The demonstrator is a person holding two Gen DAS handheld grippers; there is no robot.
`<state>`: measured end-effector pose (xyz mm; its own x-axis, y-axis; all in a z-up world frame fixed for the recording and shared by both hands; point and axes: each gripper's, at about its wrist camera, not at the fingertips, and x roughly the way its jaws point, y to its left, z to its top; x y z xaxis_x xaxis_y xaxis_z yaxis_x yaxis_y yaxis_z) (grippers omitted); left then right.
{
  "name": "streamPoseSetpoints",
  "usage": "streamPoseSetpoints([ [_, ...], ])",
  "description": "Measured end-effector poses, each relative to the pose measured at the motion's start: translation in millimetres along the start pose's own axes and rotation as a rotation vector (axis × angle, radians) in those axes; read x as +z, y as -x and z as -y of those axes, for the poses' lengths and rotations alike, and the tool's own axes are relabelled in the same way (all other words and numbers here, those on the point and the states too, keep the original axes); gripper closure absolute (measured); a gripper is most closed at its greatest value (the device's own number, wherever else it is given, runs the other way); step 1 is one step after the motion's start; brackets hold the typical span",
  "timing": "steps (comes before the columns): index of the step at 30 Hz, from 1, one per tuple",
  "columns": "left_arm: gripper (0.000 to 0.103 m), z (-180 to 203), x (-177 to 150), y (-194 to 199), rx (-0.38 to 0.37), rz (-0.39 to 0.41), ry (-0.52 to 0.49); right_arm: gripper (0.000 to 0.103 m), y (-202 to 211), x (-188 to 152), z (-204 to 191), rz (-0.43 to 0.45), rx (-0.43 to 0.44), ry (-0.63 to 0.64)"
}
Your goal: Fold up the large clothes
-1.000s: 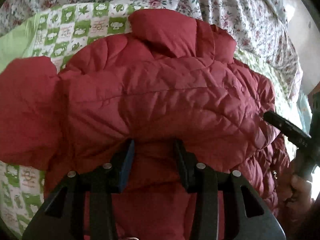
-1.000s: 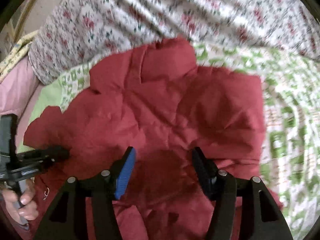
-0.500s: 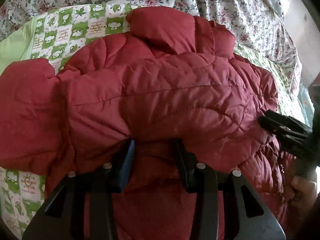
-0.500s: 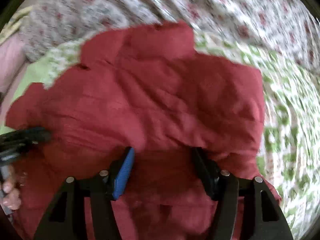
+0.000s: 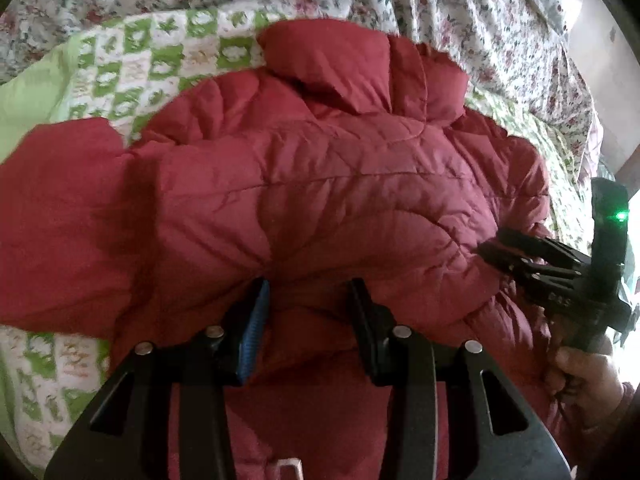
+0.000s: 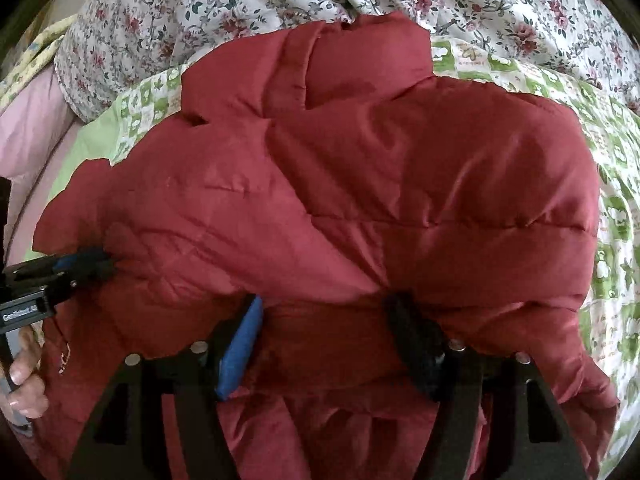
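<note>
A red quilted puffer jacket [image 5: 320, 184] lies back-up on the bed, collar at the far end; it fills the right wrist view [image 6: 360, 200] too. My left gripper [image 5: 308, 292] has its jaws apart with the jacket's thick bottom fold bulging between them, tips hidden under the fabric. My right gripper [image 6: 324, 304] stands the same way on the fold further right. The right gripper shows at the right edge of the left wrist view [image 5: 520, 260], and the left gripper at the left edge of the right wrist view [image 6: 80, 268], each pushed into the jacket.
A green-and-white checked quilt [image 5: 132, 64] lies under the jacket. A floral sheet [image 5: 480, 12] is bunched along the far side. A pink pillow [image 6: 28, 120] sits at the far left. The bed edge and a wall show at the far right [image 5: 612, 100].
Both grippers have moved forward, carrying the jacket's bottom fold up over its body toward the collar. The right gripper has drawn in closer to the jacket.
</note>
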<state>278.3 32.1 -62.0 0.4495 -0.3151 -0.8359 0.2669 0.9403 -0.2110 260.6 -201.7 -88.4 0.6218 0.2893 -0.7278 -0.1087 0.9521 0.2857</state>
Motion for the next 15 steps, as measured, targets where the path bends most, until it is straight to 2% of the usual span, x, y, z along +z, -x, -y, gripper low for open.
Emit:
streamPoseSetpoints([
  [3, 0.064, -12, -6, 23, 0.008, 0.029, 0.039, 0.034, 14, 2, -2, 0.011, 0.021, -0.02],
  [7, 0.064, -41, -18, 46, -0.008, 0.05, 0.143, 0.034, 40, 5, -2, 0.067, 0.056, -0.042],
  [15, 0.063, -83, -45, 71, -0.01, 0.086, 0.274, 0.034, 75, -2, -10, 0.104, 0.136, -0.075],
])
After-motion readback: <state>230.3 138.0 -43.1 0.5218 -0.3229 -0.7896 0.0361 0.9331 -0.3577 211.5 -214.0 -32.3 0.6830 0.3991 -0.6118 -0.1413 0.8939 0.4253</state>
